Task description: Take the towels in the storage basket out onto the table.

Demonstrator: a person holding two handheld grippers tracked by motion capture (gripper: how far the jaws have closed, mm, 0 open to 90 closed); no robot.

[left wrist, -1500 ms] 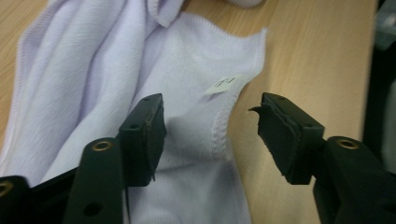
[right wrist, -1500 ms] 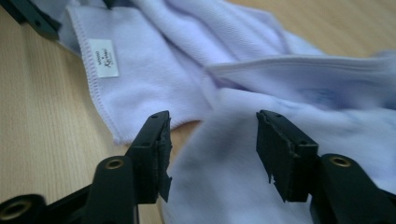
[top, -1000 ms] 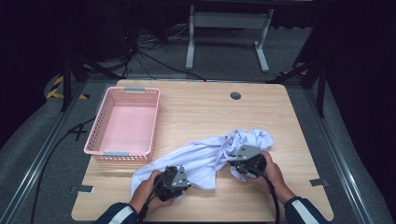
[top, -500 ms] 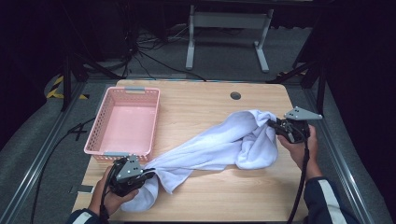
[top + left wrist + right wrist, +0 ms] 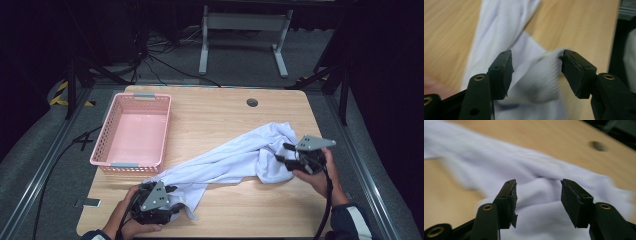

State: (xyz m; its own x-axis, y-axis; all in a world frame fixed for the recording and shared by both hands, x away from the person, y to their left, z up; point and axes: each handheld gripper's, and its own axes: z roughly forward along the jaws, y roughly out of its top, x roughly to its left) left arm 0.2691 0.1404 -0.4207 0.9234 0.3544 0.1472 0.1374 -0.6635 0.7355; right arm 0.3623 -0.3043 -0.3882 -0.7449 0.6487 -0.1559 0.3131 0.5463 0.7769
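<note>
A white cloth (image 5: 230, 157) lies stretched in a loose diagonal band across the wooden table (image 5: 215, 115), from the near left to a bunched heap at the right. At its near-left end is my left gripper (image 5: 174, 199). Its jaws have just been opening and stand open, with a fold of the cloth (image 5: 534, 82) loose between them. My right gripper (image 5: 282, 153) is at the bunched end. Its jaws have also just been opening and are open, with cloth (image 5: 536, 170) lying under and beyond them. In the gripper views, the left gripper (image 5: 536, 62) and the right gripper (image 5: 537, 187) both show a wide gap.
An empty pink basket (image 5: 132, 132) stands at the table's left side. A round cable hole (image 5: 252, 102) is near the far edge. A grey metal stand (image 5: 245, 22) and floor cables (image 5: 165, 55) lie beyond the table.
The hands pulled apart from the bunched cloth, drawing it out diagonally. Both grippers, shut on the cloth before, now stand open and the cloth lies slack on the table.
</note>
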